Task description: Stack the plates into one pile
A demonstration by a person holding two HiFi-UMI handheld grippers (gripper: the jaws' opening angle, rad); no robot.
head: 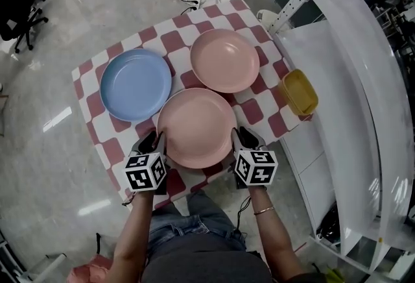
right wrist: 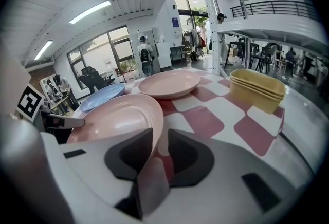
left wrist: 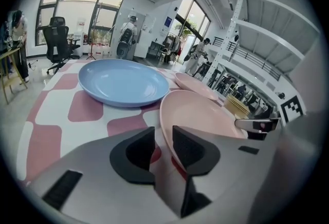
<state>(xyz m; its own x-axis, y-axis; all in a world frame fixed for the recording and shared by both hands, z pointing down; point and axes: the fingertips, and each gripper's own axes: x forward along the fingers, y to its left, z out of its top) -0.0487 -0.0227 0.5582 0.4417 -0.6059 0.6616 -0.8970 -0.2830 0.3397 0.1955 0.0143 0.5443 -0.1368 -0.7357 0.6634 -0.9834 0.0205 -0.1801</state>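
Now near pink plate (head: 196, 126) rim inside left claw (head: 155, 140), right claw (head: 240, 137); unclamped.

On the red-and-white checked cloth (head: 104, 129), the near round pink plastic plate (head: 196, 126) has the round blue plastic plate (head: 135, 84) behind-left, a second round pink plastic plate (head: 224, 60) behind-right, stacked yellow rectangular dishes (head: 299, 91) farther right, and the left gripper (head: 155, 141) and right gripper (head: 241, 137) at its left and right rims.

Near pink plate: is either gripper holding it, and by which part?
Nothing is held. The near round pink plate has its opposite rims between the open jaws of the left gripper and right gripper, unclamped.
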